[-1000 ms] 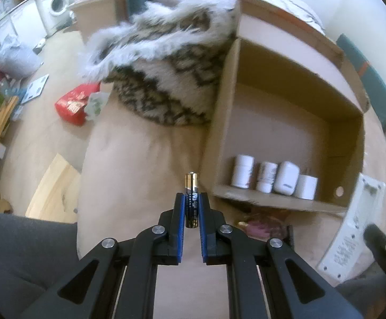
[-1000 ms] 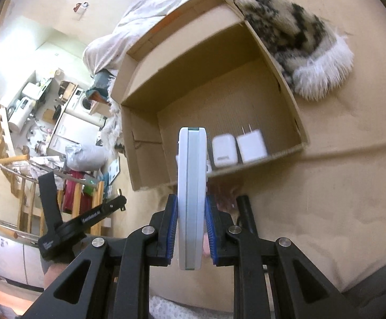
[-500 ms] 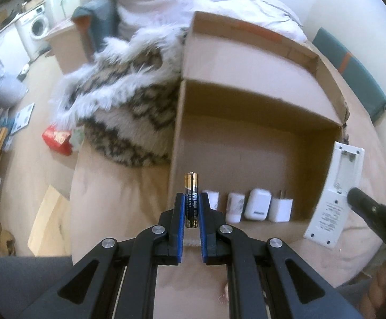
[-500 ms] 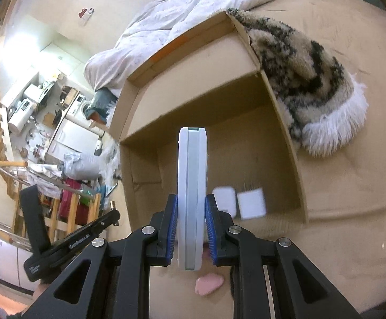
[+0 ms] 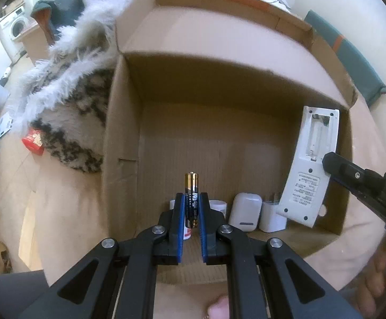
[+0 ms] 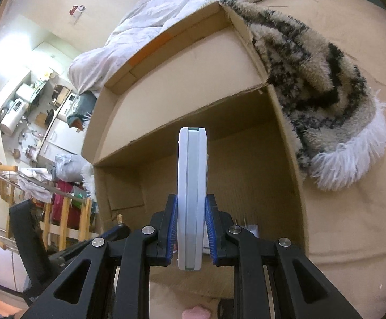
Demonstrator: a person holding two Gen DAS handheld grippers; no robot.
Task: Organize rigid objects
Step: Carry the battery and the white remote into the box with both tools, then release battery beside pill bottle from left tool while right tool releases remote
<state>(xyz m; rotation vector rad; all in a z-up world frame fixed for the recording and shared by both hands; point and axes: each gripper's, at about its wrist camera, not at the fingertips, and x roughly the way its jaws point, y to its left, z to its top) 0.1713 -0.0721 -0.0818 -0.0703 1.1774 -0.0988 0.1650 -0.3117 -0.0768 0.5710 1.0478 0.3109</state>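
Left wrist view: the left tool [image 5: 191, 214] is clamped on a black and gold battery [image 5: 191, 199], held upright between its blue pads, above the near edge of an open cardboard box [image 5: 246, 85]. The box stands on a tan bed cover [image 5: 68, 212]. Along the box's near wall stand several small white items, among them a rounded white case [image 5: 244, 212] and a white charger block [image 5: 271, 216]. At the right, the right tool [image 5: 331, 164] grips a white remote control [image 5: 311, 164] with its battery bay uncovered, held over the box's right side.

Right wrist view: the right tool [image 6: 191, 235] is closed on the remote control [image 6: 192, 196], seen edge-on and upright, over the box [image 6: 182, 74] interior. A shaggy patterned throw [image 6: 320, 79] lies against the box's right wall. A white duvet [image 6: 166, 16] lies behind the box.
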